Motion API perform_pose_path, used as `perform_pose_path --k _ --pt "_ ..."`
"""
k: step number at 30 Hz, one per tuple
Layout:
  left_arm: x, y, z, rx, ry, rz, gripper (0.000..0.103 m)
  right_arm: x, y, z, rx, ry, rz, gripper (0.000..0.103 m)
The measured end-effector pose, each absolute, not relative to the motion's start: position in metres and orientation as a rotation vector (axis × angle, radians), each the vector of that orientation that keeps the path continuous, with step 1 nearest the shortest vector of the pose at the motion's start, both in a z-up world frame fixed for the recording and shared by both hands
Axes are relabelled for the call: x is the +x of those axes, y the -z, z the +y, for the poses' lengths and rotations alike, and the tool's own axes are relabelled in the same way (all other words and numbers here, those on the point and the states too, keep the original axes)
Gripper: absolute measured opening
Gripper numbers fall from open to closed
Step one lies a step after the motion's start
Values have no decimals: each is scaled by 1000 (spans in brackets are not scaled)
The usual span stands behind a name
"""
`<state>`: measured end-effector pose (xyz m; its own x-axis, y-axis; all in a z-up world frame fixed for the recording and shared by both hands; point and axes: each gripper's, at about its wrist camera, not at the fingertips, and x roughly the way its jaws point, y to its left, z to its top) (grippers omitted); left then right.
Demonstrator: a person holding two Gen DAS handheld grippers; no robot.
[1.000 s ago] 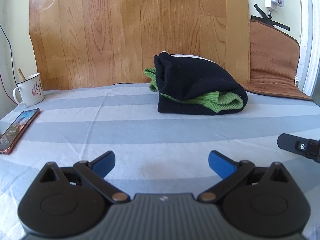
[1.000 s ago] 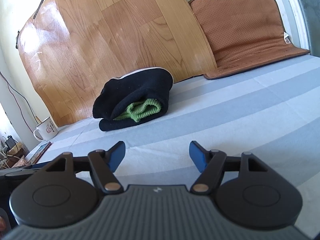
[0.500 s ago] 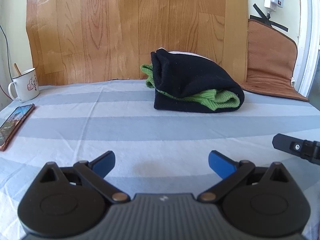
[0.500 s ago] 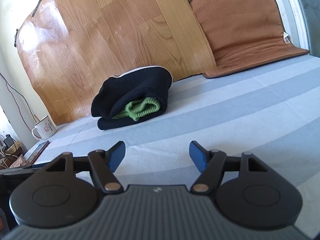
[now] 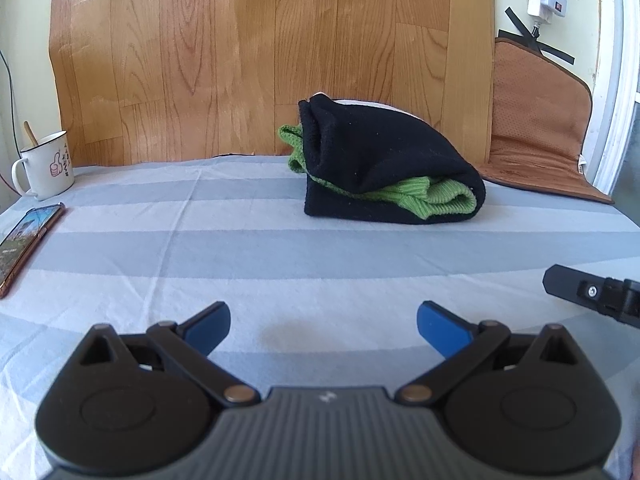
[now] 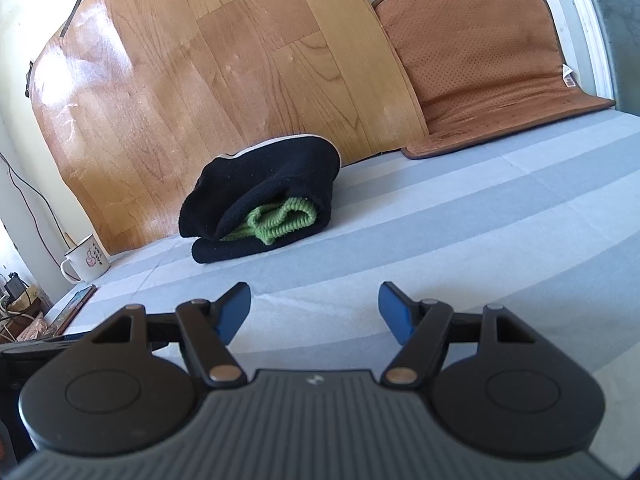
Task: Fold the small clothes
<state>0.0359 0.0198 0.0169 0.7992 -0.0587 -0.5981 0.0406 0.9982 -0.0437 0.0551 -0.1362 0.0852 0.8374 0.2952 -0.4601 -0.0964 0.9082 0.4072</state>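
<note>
A folded black garment with green knit showing in its fold (image 5: 380,168) (image 6: 264,204) lies on the striped grey sheet (image 5: 248,248), close to the wooden board at the back. My left gripper (image 5: 323,326) hovers low over the sheet well in front of the bundle, open, nothing between its blue fingertips. My right gripper (image 6: 314,306) is also open and empty, further right and aimed at the bundle from its open side. A black part of the right gripper (image 5: 592,292) shows at the right edge of the left wrist view.
A white enamel mug (image 5: 46,170) (image 6: 86,260) stands at the back left, with a phone (image 5: 24,240) lying flat in front of it. A brown perforated mat (image 5: 536,144) (image 6: 484,64) leans on the wall at the back right. A wood-pattern board (image 5: 272,56) covers the wall.
The left wrist view has drifted left a little, so the bundle sits more central and the mug is nearer. The right view is almost the same. Both grippers stayed open.
</note>
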Motion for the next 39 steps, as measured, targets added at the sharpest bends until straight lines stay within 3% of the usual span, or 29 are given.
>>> perform_pose_path --k 39 --pt "28 -25 26 -32 3 568 103 54 -85 -135 381 -209 540 73"
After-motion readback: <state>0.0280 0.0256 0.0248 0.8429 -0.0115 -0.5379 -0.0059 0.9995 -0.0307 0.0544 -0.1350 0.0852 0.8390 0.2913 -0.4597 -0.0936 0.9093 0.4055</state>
